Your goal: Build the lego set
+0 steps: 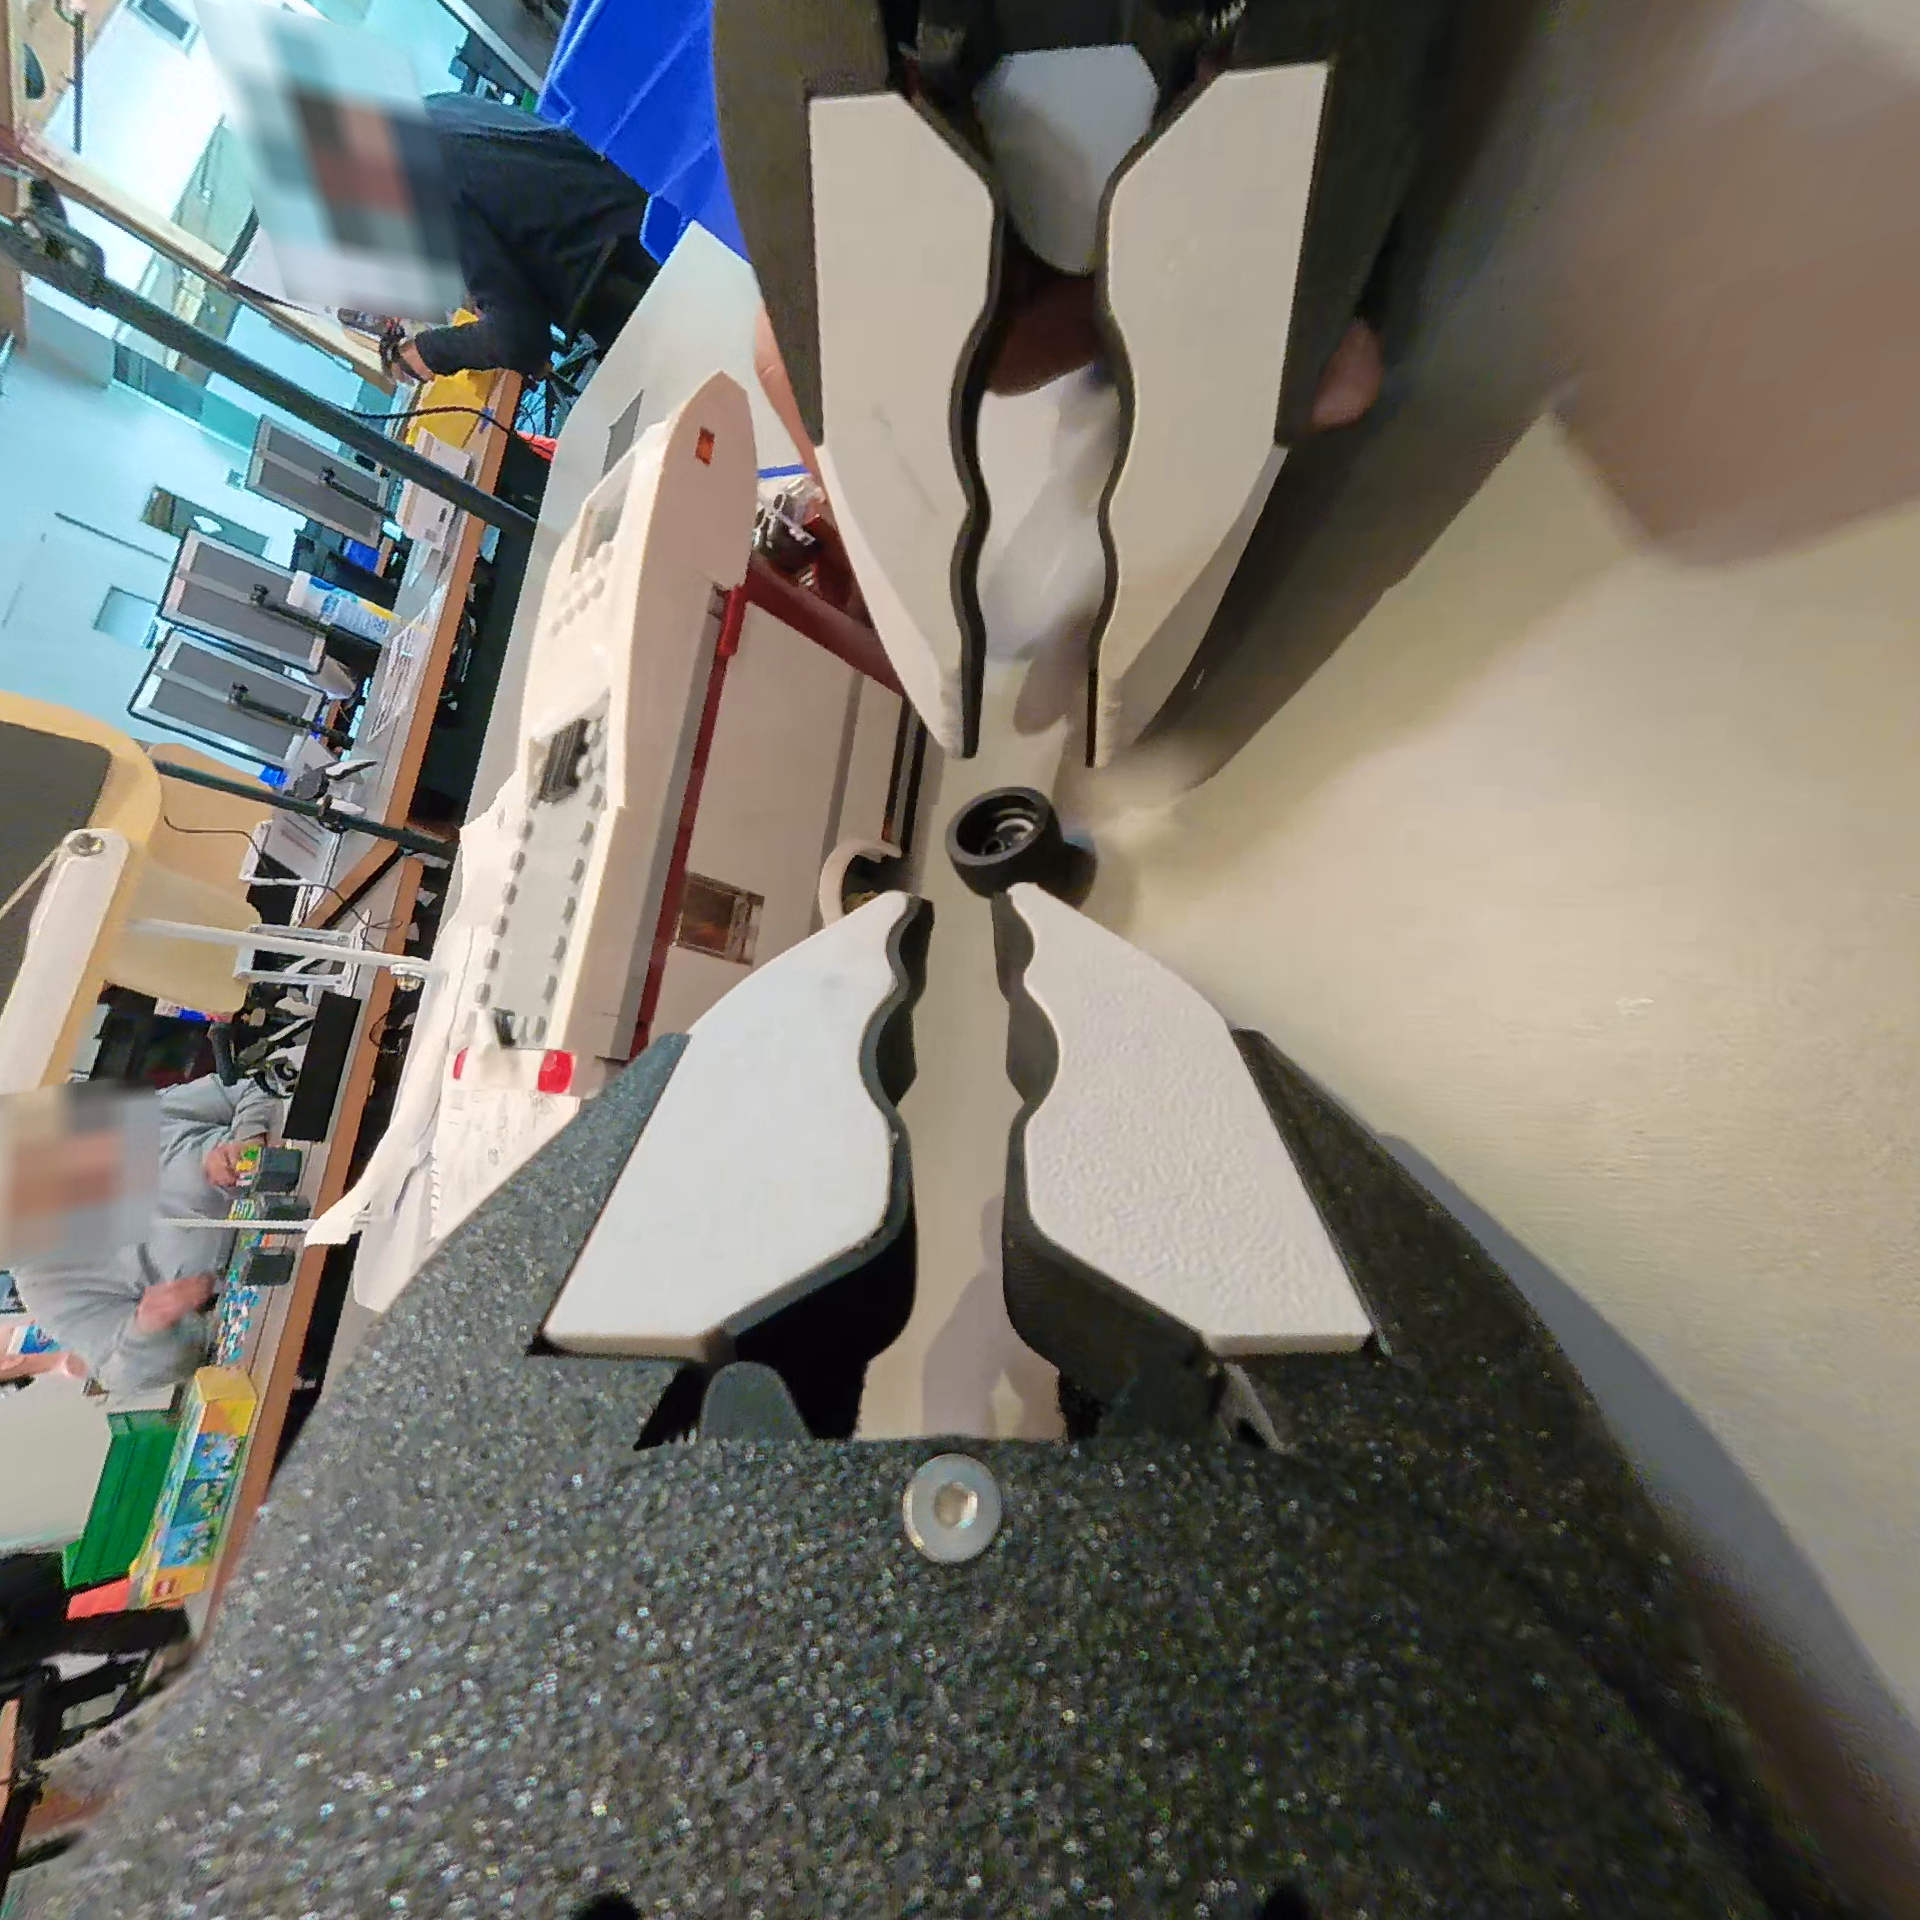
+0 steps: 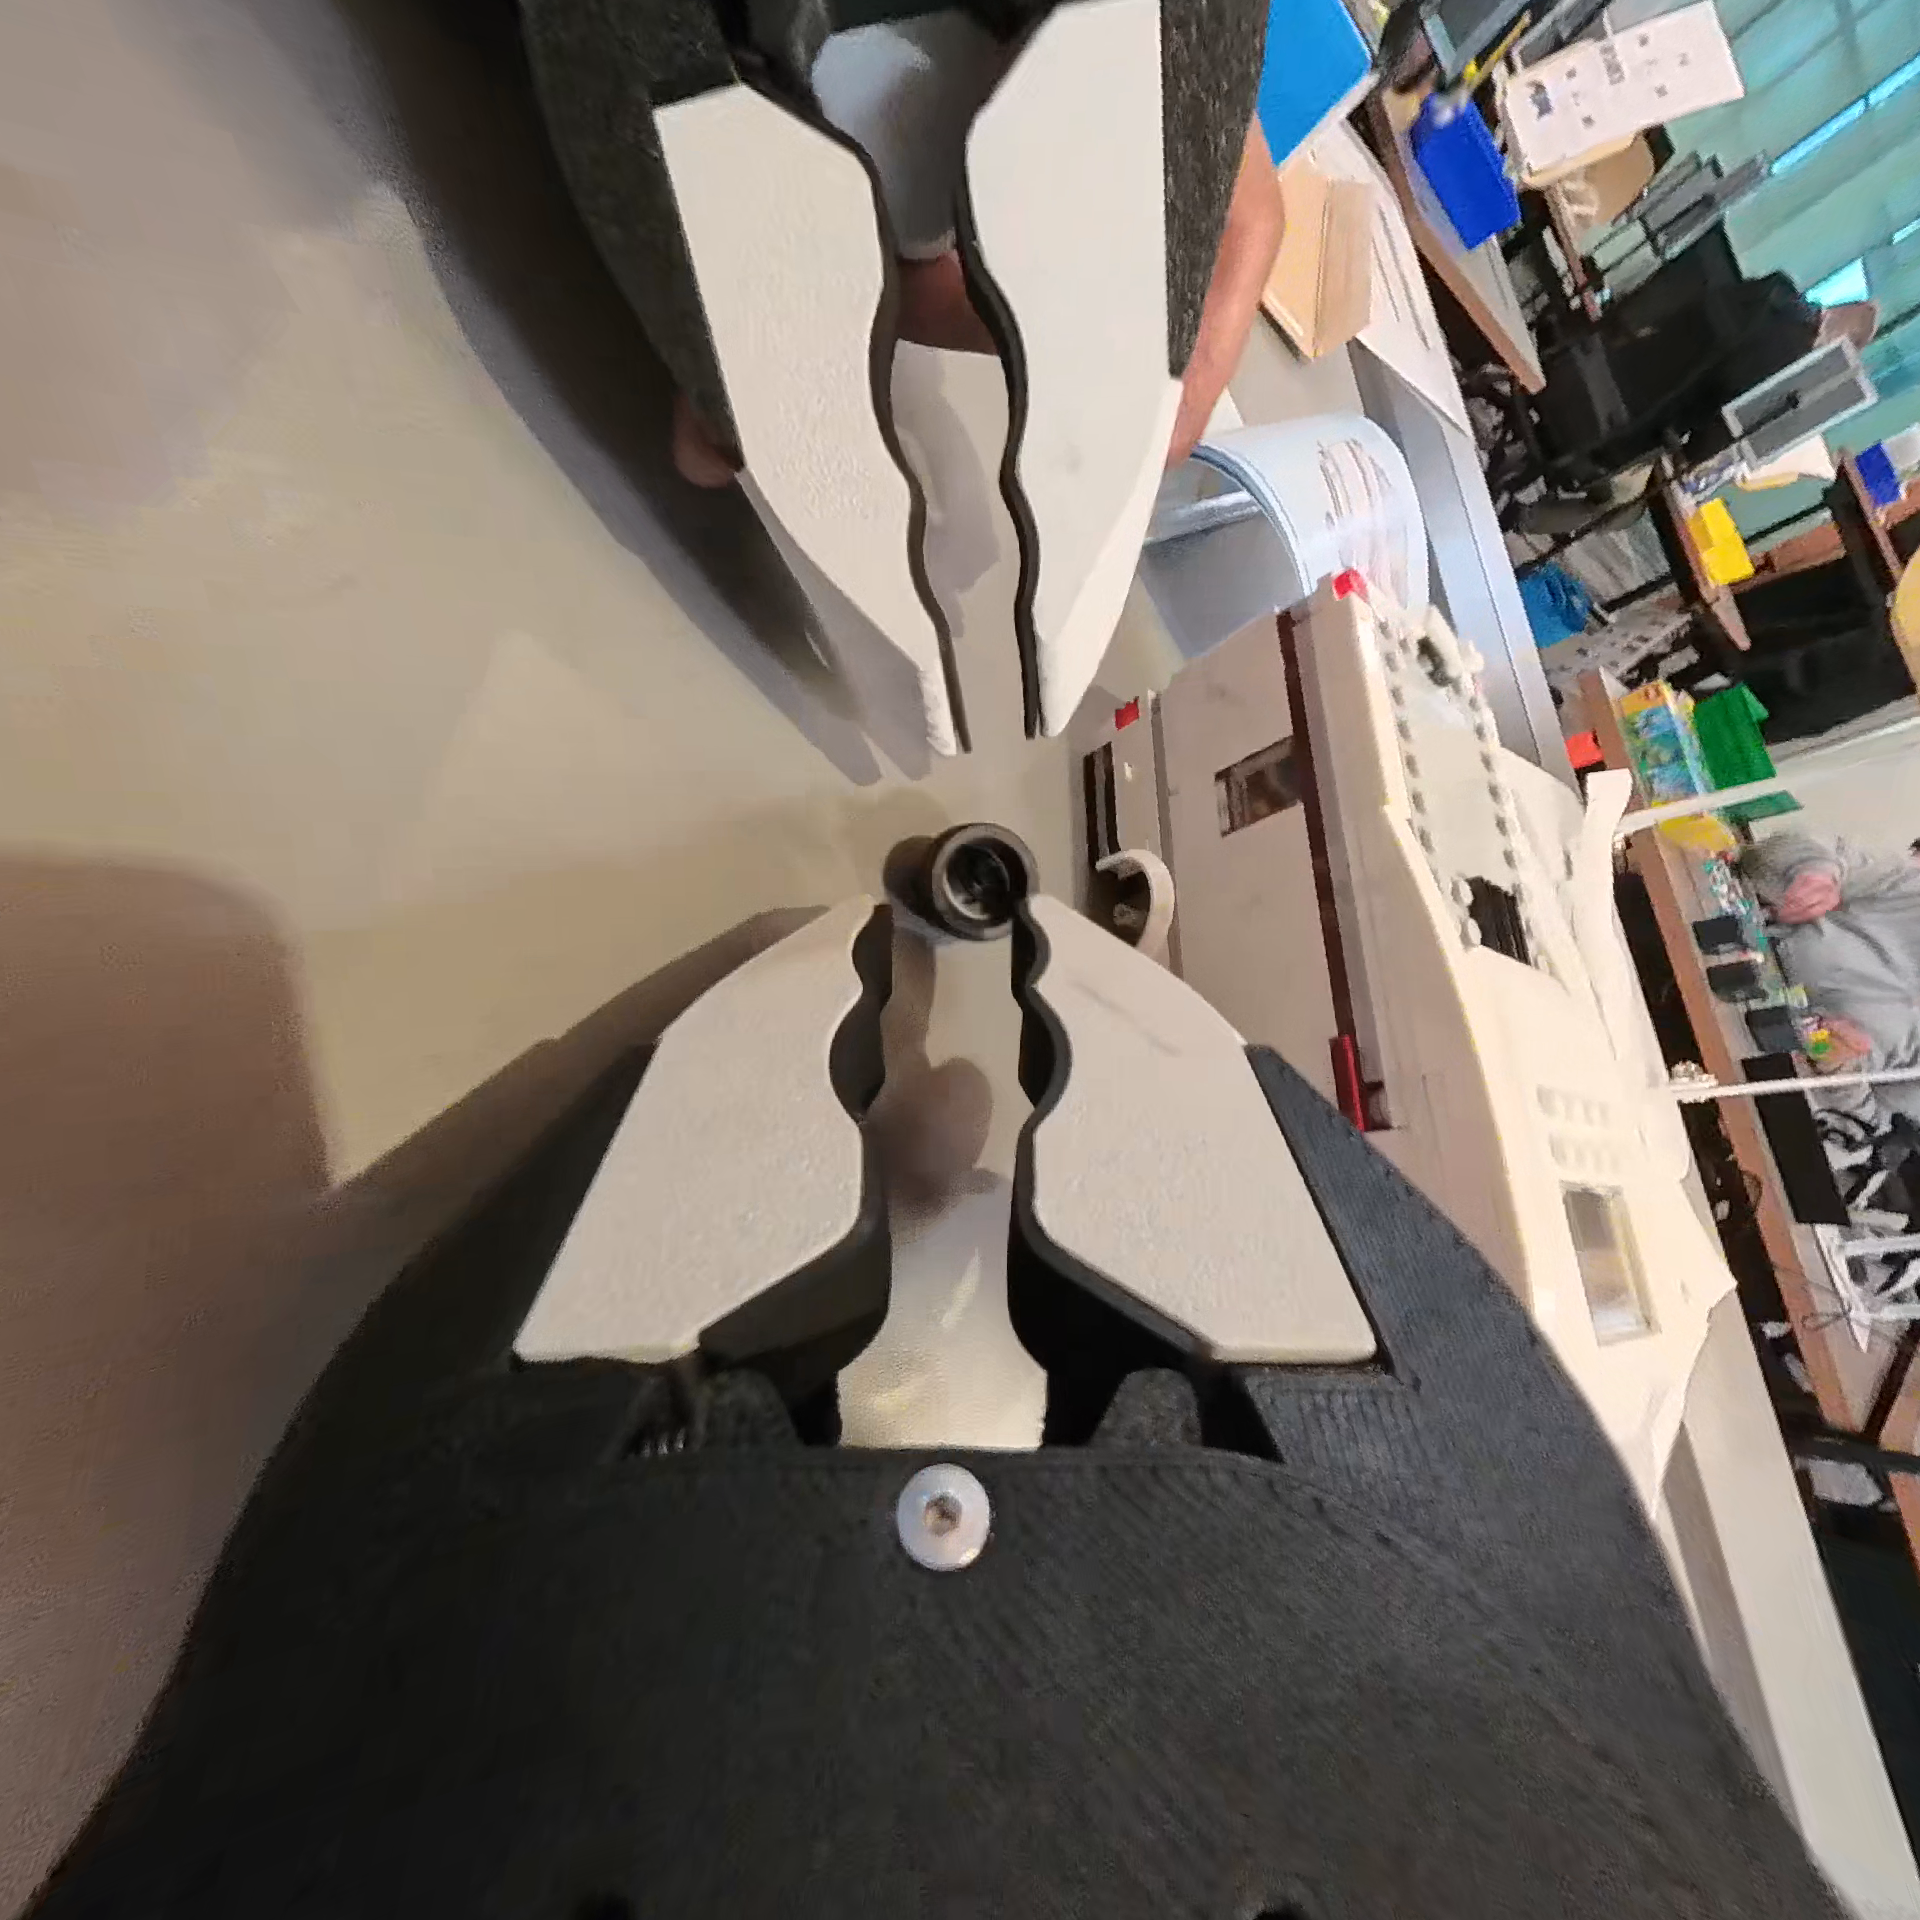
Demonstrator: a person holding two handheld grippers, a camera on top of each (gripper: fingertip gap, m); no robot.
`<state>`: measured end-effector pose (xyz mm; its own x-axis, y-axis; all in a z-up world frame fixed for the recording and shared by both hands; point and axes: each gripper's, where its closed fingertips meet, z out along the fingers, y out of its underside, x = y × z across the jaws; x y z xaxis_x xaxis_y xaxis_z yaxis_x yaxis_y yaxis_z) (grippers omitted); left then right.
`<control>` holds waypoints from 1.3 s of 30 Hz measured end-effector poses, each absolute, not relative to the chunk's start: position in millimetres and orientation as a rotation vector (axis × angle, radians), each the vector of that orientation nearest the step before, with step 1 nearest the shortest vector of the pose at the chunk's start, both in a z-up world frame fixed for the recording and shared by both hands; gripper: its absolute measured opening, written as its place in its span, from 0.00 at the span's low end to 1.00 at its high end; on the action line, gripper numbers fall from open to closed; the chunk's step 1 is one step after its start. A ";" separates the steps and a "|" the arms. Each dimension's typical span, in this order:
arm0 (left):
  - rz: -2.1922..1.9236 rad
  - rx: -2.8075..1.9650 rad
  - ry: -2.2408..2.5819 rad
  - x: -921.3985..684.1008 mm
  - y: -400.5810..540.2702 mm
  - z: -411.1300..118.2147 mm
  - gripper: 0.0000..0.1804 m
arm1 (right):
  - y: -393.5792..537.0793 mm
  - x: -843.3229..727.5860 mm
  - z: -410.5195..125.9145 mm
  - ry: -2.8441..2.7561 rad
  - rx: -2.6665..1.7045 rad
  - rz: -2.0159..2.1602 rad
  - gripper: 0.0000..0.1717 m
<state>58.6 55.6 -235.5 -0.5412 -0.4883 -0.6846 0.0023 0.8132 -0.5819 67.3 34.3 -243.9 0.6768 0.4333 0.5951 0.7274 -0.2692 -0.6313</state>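
Between both open claws [image 1: 961,899] [image 2: 951,899], a black wheel [image 1: 1003,840] [image 2: 971,881]

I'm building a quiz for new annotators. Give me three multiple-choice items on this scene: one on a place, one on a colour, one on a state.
1. Where is the small black wheel?
A. On top of the white brick model
B. On the table between the two grippers' tips
C. Inside a blue bin

2. What colour is the stripe along the white brick model?
A. Dark red
B. Green
C. Yellow

3. How do the left gripper's fingers stand?
A. Pressed fully together
B. Out of view
C. Apart, with table showing between them

Answers:
1 B: the wheel lies on the cream table between the left gripper and the right gripper.
2 A: the stripe on the model is dark red.
3 C: a gap shows between the fingers.
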 end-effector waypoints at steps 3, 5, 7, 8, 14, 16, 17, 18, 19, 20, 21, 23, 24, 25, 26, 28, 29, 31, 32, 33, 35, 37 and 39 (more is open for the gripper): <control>-0.663 -0.421 2.026 64.0 63.7 -231.9 0.06 | 35.9 72.2 -243.7 -0.854 -1.939 -0.371 0.12; -0.652 -0.508 1.977 69.7 77.7 -225.3 0.06 | 36.7 74.1 -241.8 -0.828 -1.942 -0.366 0.13; -0.643 -0.613 1.902 74.3 98.8 -213.3 0.08 | 37.1 74.9 -238.5 -0.806 -1.936 -0.357 0.13; -0.632 -0.672 1.864 75.7 111.7 -207.7 0.10 | 37.4 74.8 -236.6 -0.797 -1.931 -0.355 0.13; -0.354 -0.890 1.762 76.6 181.9 -202.5 0.22 | 39.6 69.9 -232.2 -0.792 -1.911 -0.369 0.12; -0.350 -0.879 1.782 77.9 180.3 -203.3 0.22 | 40.4 68.0 -232.6 -0.796 -1.910 -0.374 0.12; -0.363 -0.882 1.820 79.1 176.8 -208.3 0.22 | 40.8 67.4 -233.0 -0.798 -1.910 -0.374 0.12; -0.364 -0.895 1.862 80.4 174.7 -215.3 0.23 | 41.4 67.0 -233.5 -0.799 -1.911 -0.375 0.12; -0.347 -0.907 1.891 81.8 175.1 -221.9 0.24 | 41.9 67.1 -234.1 -0.799 -1.913 -0.376 0.12; -0.319 -0.911 1.916 82.8 176.8 -228.1 0.24 | 42.5 67.4 -234.6 -0.799 -1.915 -0.377 0.12; -0.284 -0.916 1.936 82.9 179.9 -233.9 0.24 | 42.7 67.8 -235.1 -0.799 -1.917 -0.377 0.12; -0.235 -0.945 1.967 80.8 186.9 -244.2 0.24 | 43.0 68.6 -236.1 -0.796 -1.921 -0.374 0.12; -0.228 -0.967 1.978 78.9 189.3 -248.0 0.24 | 42.9 69.0 -236.5 -0.796 -1.923 -0.372 0.12; -0.230 -0.988 1.979 77.1 191.4 -249.9 0.24 | 42.7 69.3 -237.0 -0.797 -1.924 -0.372 0.12; -0.241 -1.003 1.971 75.7 193.0 -249.5 0.24 | 42.5 69.4 -237.2 -0.798 -1.925 -0.372 0.12; -0.248 -1.032 1.959 72.2 196.6 -248.3 0.24 | 42.1 69.5 -237.3 -0.800 -1.925 -0.371 0.12; -0.242 -1.051 1.952 70.3 199.1 -248.0 0.24 | 42.0 69.3 -237.3 -0.801 -1.924 -0.370 0.12; -0.220 -1.105 1.941 65.9 205.2 -248.6 0.25 | 41.5 68.8 -237.7 -0.807 -1.924 -0.368 0.12; -0.212 -1.130 1.935 63.8 208.0 -248.8 0.26 | 41.2 68.5 -237.9 -0.810 -1.923 -0.368 0.12; -0.206 -1.155 1.926 61.6 210.6 -248.7 0.27 | 41.0 68.3 -238.1 -0.813 -1.923 -0.369 0.12; -0.198 -1.213 1.901 57.1 216.0 -249.3 0.28 | 40.6 68.1 -238.5 -0.818 -1.922 -0.371 0.12; -0.209 -1.274 1.873 52.2 219.6 -249.7 0.30 | 40.2 68.1 -238.5 -0.820 -1.922 -0.371 0.12; -0.222 -1.327 1.862 45.7 222.1 -250.8 0.31 | 39.9 68.5 -238.5 -0.819 -1.922 -0.370 0.12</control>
